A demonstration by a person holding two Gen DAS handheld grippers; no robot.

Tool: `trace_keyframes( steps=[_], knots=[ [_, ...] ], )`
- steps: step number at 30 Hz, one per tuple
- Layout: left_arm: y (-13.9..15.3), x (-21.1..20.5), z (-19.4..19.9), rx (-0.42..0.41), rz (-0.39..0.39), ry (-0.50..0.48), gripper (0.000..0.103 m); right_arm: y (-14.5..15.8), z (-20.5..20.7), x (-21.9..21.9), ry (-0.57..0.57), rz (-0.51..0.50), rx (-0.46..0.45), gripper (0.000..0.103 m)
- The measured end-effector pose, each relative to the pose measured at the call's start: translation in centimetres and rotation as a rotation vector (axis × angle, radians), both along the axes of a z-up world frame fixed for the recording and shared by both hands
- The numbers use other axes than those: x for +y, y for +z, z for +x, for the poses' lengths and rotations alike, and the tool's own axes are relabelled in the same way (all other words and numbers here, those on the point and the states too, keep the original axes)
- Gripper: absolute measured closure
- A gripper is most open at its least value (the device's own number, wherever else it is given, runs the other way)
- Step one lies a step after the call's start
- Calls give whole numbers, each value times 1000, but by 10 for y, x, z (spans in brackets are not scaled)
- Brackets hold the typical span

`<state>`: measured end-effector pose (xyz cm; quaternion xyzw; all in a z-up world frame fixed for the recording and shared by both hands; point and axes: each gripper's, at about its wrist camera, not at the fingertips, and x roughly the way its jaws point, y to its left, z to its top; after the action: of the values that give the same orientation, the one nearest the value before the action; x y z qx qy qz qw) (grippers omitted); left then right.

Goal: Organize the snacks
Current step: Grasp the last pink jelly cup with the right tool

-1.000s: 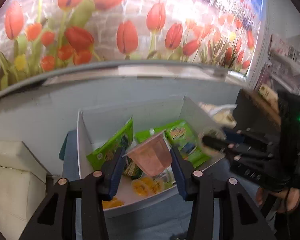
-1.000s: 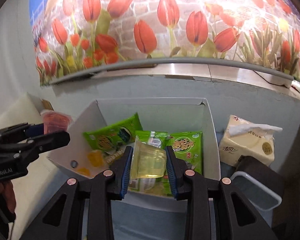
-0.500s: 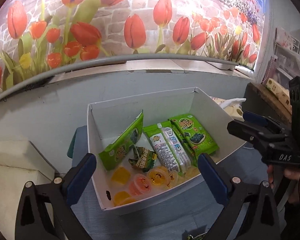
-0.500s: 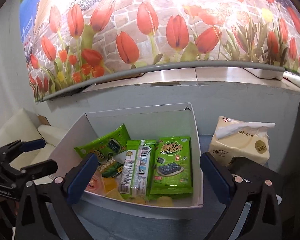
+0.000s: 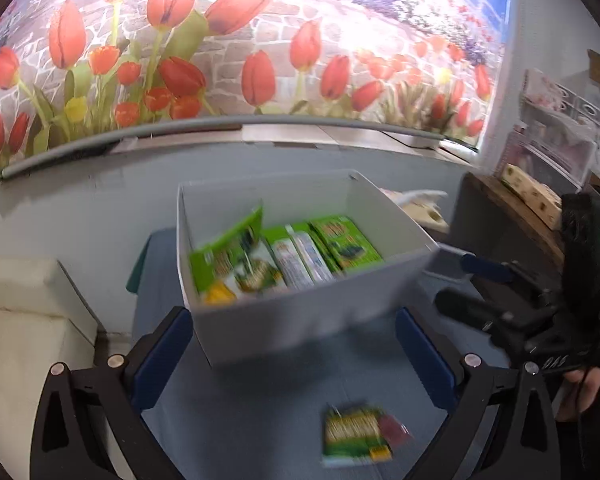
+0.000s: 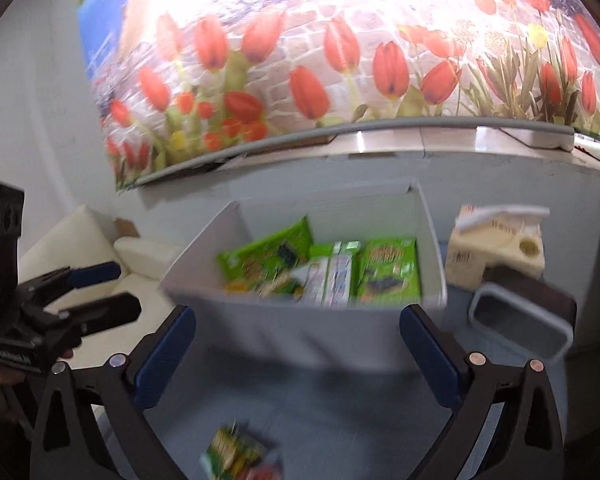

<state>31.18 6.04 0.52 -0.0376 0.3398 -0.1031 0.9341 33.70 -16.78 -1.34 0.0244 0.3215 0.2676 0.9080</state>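
Most of your snacks already sit in the white box [image 5: 300, 320] on the blue table [image 5: 260, 420]. One green snack pack [image 5: 356, 436] lies outside, in front. Your left gripper [image 5: 296, 356] and right gripper [image 6: 300, 356] are spread wide, holding nothing.

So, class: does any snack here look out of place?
Yes. One green snack packet lies alone on the blue tabletop in front of the white box, while the other green packets sit inside it. Blur hides its label.
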Motion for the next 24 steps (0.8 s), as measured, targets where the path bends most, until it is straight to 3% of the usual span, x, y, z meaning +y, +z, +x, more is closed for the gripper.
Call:
trace_keyframes(
  steps=[11, 21, 23, 24],
  knots=[
    [-43, -18, -113, 35, -16, -17, 0, -76, -89, 7, 82, -175, 89, 0],
    [-63, -8, -142, 77, -47, 11, 0, -109, -73, 32, 122, -271, 162, 0],
    [-64, -7, -143, 73, -28, 8, 0, -113, -67, 36, 114, -296, 166, 9],
    [-64, -8, -142, 71, -13, 9, 0, -116, -65, 38, 106, -317, 167, 24]
  ],
)
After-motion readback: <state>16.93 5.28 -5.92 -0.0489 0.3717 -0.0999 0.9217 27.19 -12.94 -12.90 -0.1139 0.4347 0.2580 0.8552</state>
